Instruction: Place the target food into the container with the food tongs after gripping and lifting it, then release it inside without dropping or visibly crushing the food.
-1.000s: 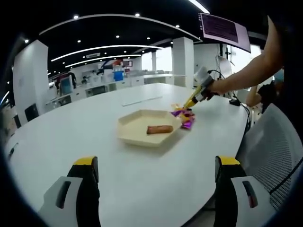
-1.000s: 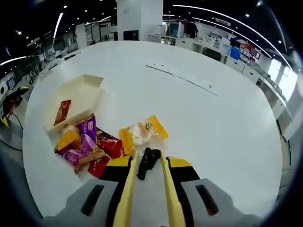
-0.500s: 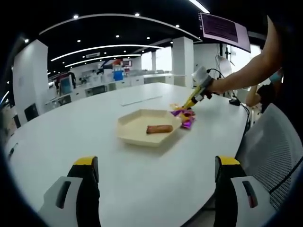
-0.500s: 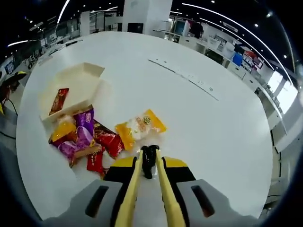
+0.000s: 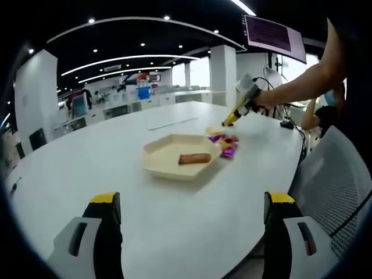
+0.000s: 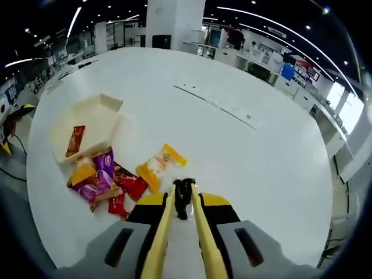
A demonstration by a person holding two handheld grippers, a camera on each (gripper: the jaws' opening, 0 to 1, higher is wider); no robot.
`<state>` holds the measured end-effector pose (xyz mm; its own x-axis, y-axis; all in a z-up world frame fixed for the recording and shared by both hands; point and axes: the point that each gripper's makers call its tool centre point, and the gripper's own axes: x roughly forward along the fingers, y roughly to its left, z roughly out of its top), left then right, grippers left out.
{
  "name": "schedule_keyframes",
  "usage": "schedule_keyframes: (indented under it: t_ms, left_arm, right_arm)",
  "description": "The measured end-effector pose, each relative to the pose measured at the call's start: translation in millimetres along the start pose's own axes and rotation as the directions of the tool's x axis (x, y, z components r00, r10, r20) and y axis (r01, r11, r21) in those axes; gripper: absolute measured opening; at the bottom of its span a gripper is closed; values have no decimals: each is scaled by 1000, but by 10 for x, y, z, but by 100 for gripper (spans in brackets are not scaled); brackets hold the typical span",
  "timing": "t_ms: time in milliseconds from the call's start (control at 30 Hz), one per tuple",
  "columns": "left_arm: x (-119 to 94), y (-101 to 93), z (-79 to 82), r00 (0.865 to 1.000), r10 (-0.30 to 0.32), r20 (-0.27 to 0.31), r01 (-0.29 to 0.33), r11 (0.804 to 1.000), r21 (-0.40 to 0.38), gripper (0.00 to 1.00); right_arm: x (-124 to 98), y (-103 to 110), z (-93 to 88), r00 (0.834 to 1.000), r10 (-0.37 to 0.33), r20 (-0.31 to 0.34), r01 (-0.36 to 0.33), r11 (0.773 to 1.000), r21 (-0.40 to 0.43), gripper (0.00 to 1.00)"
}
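Right claw raised over the snack pile, tongs empty

The right claw (image 6: pixel 183 200), pressed on the yellow food tongs (image 6: pixel 181 232) whose tips nearly meet, hangs above an orange-ended snack packet (image 6: pixel 161 166) lying flat on the white bench (image 6: pixel 250 151). The left claw (image 5: pixel 189 218) stands spread, facing the hexagonal tray (image 5: pixel 168 152) holding one red bar (image 5: pixel 195 157).

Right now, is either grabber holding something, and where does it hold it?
The right gripper holds the yellow food tongs by their two arms, squeezed nearly together. The tongs' black tips carry no snack. The left gripper holds nothing.
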<state>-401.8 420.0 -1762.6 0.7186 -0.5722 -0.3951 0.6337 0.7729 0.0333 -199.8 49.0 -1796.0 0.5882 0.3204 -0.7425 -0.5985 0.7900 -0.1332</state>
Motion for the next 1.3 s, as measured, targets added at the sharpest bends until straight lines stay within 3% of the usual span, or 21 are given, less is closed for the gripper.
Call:
schedule_keyframes:
  t_ms: [700, 1300]
  left_arm:
    - [-10, 17, 26, 1000, 12, 11, -12, 1000, -10, 100]
    - [-18, 27, 38, 1000, 17, 17, -16, 1000, -7, 100]
  right_arm:
    - [-102, 176, 365, 998, 48, 35, -46, 998, -38, 20]
    - [-21, 603, 860, 990, 117, 78, -109, 988, -107, 20]
